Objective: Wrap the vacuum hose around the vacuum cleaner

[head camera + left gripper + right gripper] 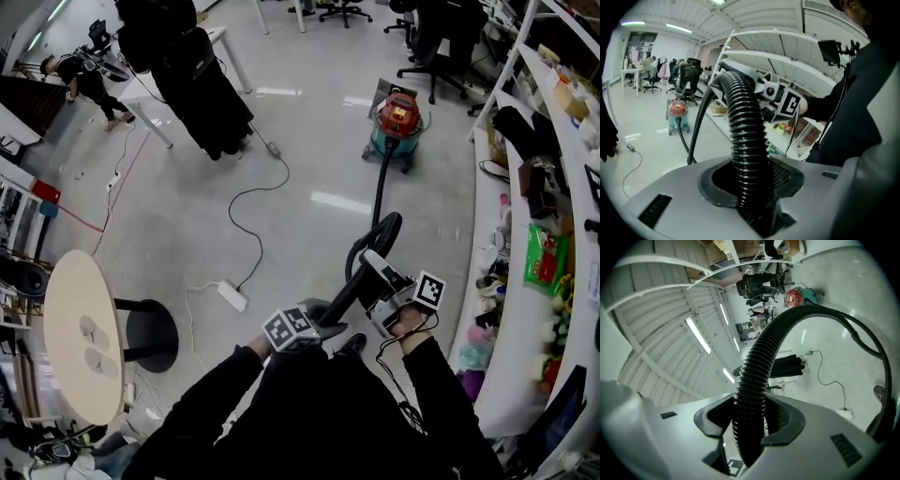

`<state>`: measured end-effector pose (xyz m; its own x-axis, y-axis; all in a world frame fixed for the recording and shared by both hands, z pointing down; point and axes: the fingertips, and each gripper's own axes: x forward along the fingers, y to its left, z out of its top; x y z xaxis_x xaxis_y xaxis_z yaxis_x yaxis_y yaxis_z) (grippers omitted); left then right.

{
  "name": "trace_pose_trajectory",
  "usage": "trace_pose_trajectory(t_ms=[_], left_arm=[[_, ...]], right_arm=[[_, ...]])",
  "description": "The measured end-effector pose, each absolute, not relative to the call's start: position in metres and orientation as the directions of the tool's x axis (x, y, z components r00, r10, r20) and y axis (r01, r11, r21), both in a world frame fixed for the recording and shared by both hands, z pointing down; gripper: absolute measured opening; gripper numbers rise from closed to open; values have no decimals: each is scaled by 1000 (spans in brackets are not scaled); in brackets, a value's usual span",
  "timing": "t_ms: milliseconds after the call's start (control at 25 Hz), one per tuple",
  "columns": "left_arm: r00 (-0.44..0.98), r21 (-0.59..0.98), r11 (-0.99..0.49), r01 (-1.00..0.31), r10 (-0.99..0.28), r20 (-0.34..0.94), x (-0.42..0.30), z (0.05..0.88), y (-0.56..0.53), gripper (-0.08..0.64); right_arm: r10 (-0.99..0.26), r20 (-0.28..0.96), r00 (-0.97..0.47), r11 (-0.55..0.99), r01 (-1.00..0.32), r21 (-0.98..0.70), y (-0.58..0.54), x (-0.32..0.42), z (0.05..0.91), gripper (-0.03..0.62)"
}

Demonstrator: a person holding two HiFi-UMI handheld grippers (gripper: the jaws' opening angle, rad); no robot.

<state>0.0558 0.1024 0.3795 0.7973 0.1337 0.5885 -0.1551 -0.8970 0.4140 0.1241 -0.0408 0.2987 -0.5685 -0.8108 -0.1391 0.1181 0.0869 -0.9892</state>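
Note:
The red and teal vacuum cleaner (397, 122) stands on the floor several steps ahead of me. Its black ribbed hose (379, 192) runs back toward me, loops up and passes through both grippers. My right gripper (371, 273) is shut on the hose just past the loop. My left gripper (328, 319) is shut on it a little lower, close to my body. In the left gripper view the hose (745, 126) rises out of the left gripper (750, 183), with the vacuum cleaner (677, 115) far off. The right gripper (750, 420) shows the hose (761, 362) arching toward the vacuum cleaner (797, 297).
A round wooden table (80, 337) stands at my left. A white power strip (232, 295) and its cable lie on the floor ahead. A curved white shelf (492, 281) loaded with items runs along the right. Dark coats (202, 80) hang at the back left, and office chairs stand behind the vacuum.

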Motion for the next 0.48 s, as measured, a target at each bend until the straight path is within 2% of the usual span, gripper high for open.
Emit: trace_pose_trajectory(t_ms=[80, 200, 280, 400, 480], left_arm=[[818, 472, -871, -136, 170, 550, 62, 358, 88, 166], [826, 579, -811, -84, 269, 496, 72, 329, 63, 166], [821, 632, -773, -54, 326, 468, 78, 317, 43, 167], [832, 717, -693, -81, 349, 431, 84, 310, -3, 167], [852, 778, -621, -95, 353, 386, 85, 305, -40, 167]], right_arm=[[-810, -180, -559, 141, 113, -984, -54, 136, 293, 194], [-812, -172, -558, 174, 49, -984, -72, 150, 290, 312], [-817, -133, -561, 161, -1, -987, -80, 158, 295, 322], [-816, -66, -574, 132, -74, -988, -82, 163, 301, 321], [-785, 2, -619, 156, -200, -967, -79, 152, 303, 321]])
